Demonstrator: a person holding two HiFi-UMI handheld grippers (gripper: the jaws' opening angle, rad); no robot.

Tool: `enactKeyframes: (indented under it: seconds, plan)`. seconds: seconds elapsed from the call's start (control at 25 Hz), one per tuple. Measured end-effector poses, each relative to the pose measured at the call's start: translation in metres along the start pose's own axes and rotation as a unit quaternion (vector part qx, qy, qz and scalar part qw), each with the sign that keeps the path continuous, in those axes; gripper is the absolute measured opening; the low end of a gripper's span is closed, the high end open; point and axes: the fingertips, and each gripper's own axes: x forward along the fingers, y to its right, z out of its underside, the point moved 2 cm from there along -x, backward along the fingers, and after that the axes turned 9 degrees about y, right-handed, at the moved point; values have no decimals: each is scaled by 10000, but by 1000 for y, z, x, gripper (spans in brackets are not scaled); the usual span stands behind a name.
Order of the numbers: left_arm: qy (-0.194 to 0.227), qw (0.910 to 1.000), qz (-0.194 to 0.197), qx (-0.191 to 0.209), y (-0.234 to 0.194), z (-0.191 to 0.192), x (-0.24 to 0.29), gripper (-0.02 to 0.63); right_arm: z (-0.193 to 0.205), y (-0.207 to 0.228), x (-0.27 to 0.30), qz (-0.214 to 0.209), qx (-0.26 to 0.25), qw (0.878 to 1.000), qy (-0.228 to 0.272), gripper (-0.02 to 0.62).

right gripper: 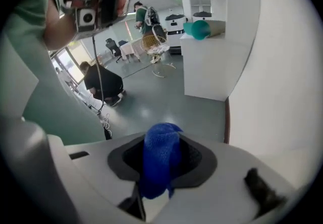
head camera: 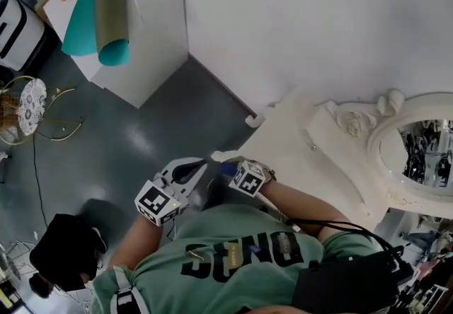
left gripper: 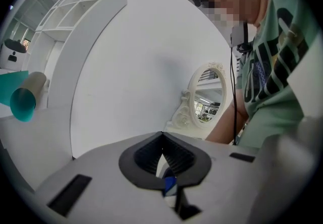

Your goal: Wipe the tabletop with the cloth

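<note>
Well, wiping hasn't begun: the right tongs grip the blue cloth, and the left tongs are pinched shut, seemingly on its corner, both off the table edge. Next, bring it down onto the top.

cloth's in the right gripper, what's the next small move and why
Probably carry the right gripper out over the tabletop and lower the blue cloth onto it. Its jaws are shut on the cloth, but it hangs by the person's shirt at the table's edge, so the cloth is not yet on the surface.
</note>
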Motion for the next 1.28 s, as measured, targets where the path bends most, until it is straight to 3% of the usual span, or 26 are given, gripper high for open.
enactKeyframes:
  seconds: [0.08,0.16,0.24,0.32,0.44,0.52,0.64,0.84,0.96,1.04,1.28]
  plan:
    - [10,10000,14,-30,-3,1,1,9,3,49,-25,430,267,9987,111,124]
    - [-15,10000,34,-86,-8,5,4,9,20,133,-69,1249,586,9904,-114,124]
    - [-61,9999,56,-147,-13,11,9,9,48,222,-121,2170,772,9703,-743,124]
    - [-109,9996,83,-233,-14,18,13,9,76,284,-157,2686,799,9490,-1443,124]
    - [-183,9992,118,-348,-15,25,19,9,114,326,-171,2730,937,9247,-2482,124]
    - [-242,9990,90,-369,-18,27,21,9,137,346,-175,2782,895,9013,-3197,124]
    - [-303,9987,-7,-412,-25,30,18,9,156,367,-178,2882,920,8760,-3756,124]
    - [-386,9979,-190,-493,-31,39,10,9,164,375,-173,2703,1244,8675,-3985,124]
    - [-463,9975,-188,-506,-30,41,9,9,161,369,-172,2534,1214,8750,-3943,123]
    - [-429,9978,-109,-487,-27,40,10,9,160,358,-169,2361,986,8834,-3925,123]
    - [-242,9987,57,-452,-16,33,10,9,147,294,-146,1962,110,8923,-4065,123]
